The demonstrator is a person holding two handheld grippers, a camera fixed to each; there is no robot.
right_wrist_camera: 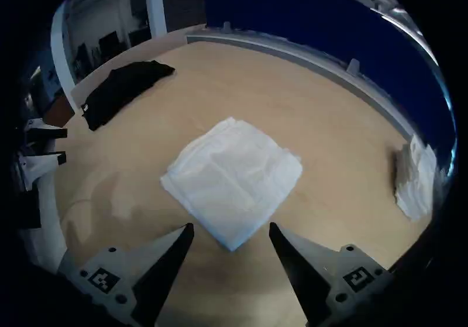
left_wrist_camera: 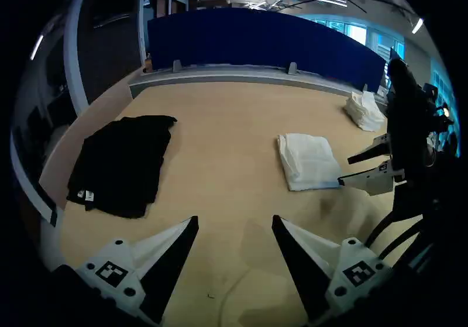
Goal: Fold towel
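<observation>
Towel of white cloth, folded into a compact square, mid pale wooden table, just beyond right gripper; folding seemingly complete; right and left gripper fingers apart, empty.

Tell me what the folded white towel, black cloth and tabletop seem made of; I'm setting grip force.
Folded white towel: soft matte fabric, likely cotton, creased with layered edges. Black cloth: limp matte fabric lying wrinkled; fibre unclear. Tabletop: pale wood-look surface, perhaps laminate, smooth with soft shadows.
</observation>
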